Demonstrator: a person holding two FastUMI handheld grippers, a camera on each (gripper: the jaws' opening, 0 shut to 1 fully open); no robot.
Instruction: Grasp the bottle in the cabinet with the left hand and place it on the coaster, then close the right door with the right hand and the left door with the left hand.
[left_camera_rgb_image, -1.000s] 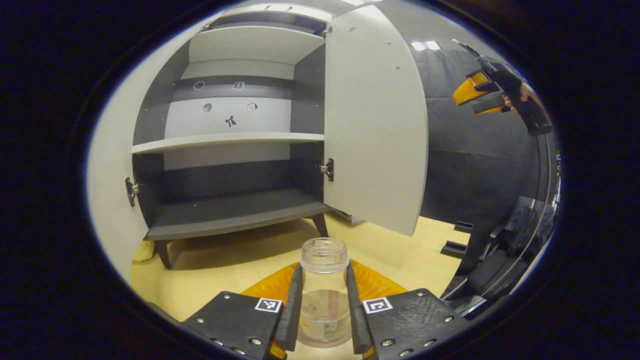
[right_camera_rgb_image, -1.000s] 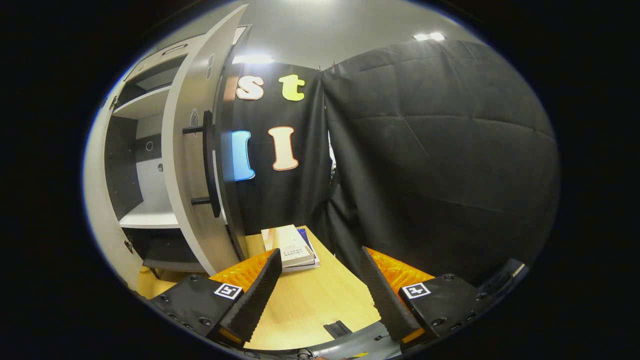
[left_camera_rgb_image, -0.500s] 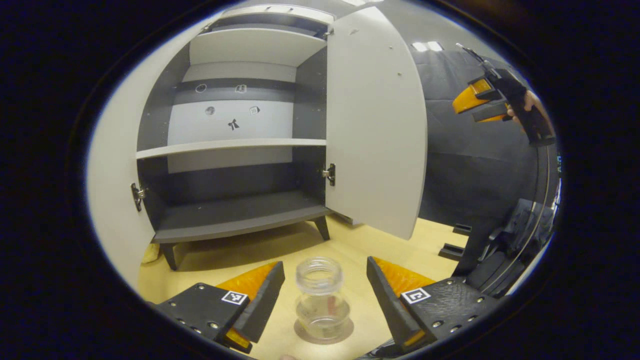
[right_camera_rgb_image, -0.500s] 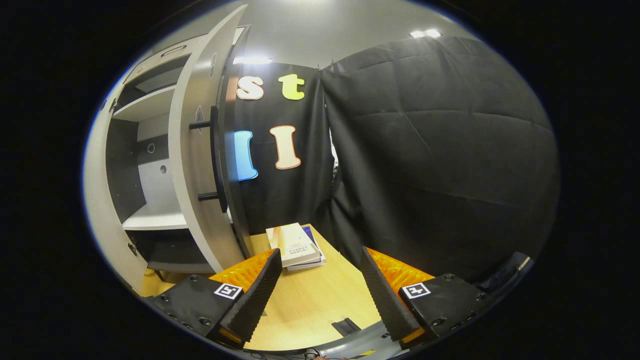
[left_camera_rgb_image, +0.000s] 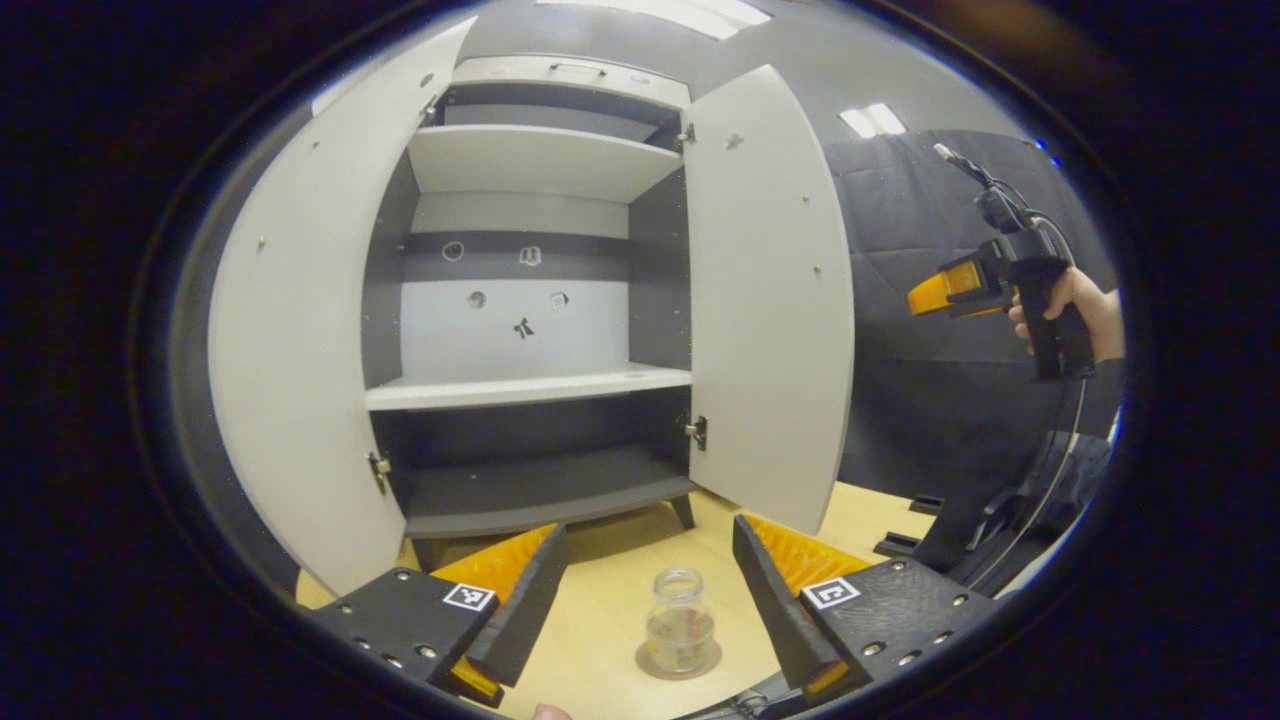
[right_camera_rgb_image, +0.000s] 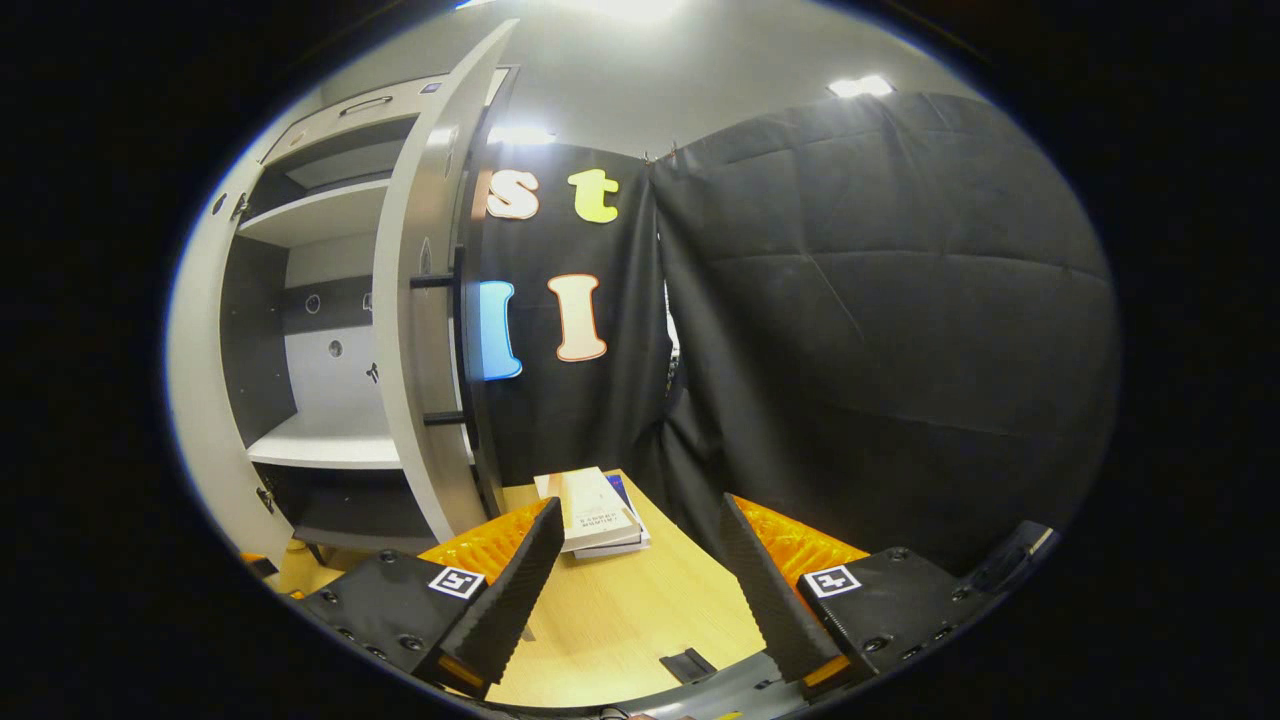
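Clear glass bottle (left_camera_rgb_image: 681, 620) upright on round coaster (left_camera_rgb_image: 678, 662), wood table (left_camera_rgb_image: 610, 620) — left claw (left_camera_rgb_image: 648, 600) wide open, empty; right claw (right_camera_rgb_image: 636, 575) open too, level.

small print on the book (right_camera_rgb_image: 596, 510) cover, seemingly too blurred to read

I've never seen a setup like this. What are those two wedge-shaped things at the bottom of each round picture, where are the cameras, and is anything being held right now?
No robot here: a person holds a two-finger gripper in each hand, and each carries a fisheye camera looking along its own fingers. In the left gripper view, the left gripper is open over a wooden table; between its fingers, untouched, a clear bottle stands on a round coaster. Behind is a cabinet with the left door and right door open. Farther right, a hand holds the other gripper. In the right gripper view, the right gripper is open and empty, near some books.
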